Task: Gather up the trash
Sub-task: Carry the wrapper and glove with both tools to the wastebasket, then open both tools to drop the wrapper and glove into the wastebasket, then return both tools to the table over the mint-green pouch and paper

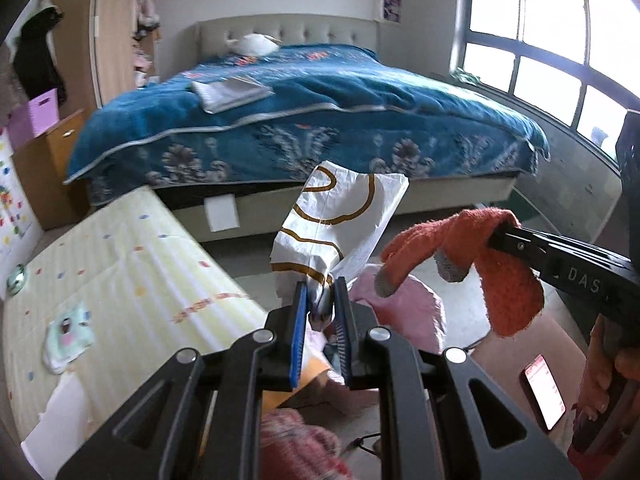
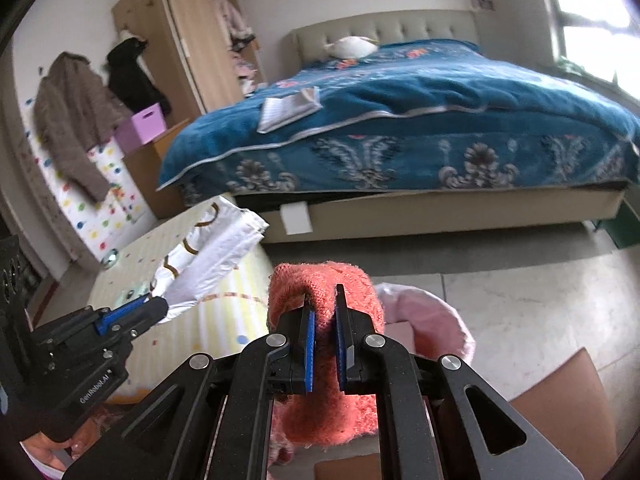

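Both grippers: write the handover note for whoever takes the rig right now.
Left gripper: shut on the white wrapper with brown stripes, held in the air.
Right gripper: shut on the orange glove, also lifted.
Below both: a pink-lined bin on the floor, beside the yellow mattress.
Done: both items picked up.
Left: neither is dropped yet; the bin looks like the likely drop spot. The glove may not be trash, so check first.
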